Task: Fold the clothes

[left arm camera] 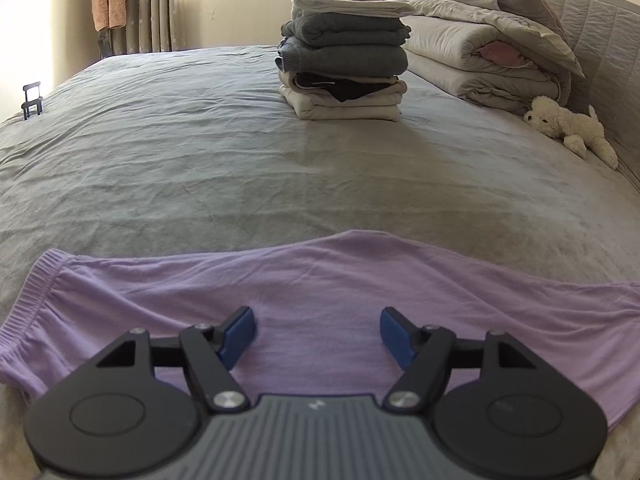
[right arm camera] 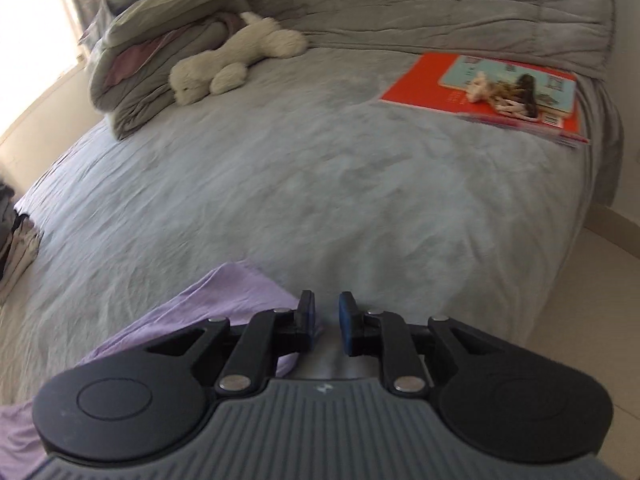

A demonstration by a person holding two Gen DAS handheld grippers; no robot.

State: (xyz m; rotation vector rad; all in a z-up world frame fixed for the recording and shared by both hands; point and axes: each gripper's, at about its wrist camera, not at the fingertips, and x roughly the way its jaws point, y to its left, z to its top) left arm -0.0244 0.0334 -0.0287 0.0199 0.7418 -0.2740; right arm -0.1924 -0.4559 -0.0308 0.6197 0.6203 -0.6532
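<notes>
Grey bed (left arm camera: 200,160), lavender garment (left arm camera: 320,280) spread along near edge. Left tool (left arm camera: 318,330) released, pads wide apart, hovering over garment's middle, nothing between them. Right tool (right arm camera: 325,322) narrowly parted, empty; garment's corner lies just left of it, beneath its left finger. Risks: right tool pinching bedsheet with cloth; mid-panel grab bunching fabric. Folded stack (left arm camera: 344,56) far, well apart
</notes>
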